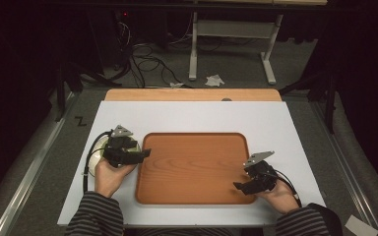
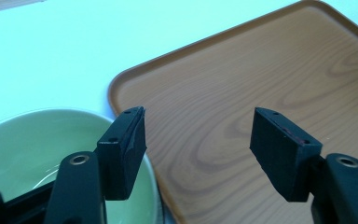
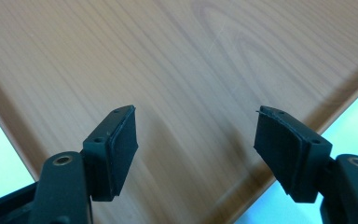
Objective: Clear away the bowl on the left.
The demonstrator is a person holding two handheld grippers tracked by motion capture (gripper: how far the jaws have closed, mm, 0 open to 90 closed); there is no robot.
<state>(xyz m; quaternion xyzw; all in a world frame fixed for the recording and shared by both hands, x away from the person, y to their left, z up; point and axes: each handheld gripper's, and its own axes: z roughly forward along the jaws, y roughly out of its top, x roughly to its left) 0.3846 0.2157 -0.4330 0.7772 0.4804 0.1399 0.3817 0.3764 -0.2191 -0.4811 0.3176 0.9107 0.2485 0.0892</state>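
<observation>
Dim, dark surroundings; table (image 1: pixel 192 118) brightly lit; close views perhaps slightly soft.

You are working in a lab-style recording room, not a home. A flat white board-covered tabletop (image 1: pixel 192 118) stands on grey carpet floor (image 1: pixel 49 162), walled by dark black curtains (image 1: pixel 15 59). Loose black cables (image 1: pixel 147 61) trail across the floor beside a white metal desk frame (image 1: pixel 231 34), with crumpled white paper scraps (image 1: pixel 214 79) nearby.

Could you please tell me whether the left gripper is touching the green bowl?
Cannot tell. In the left gripper view, one of the left gripper's open fingers overlaps the bowl's rim, but no contact or gap shows plainly.
</observation>
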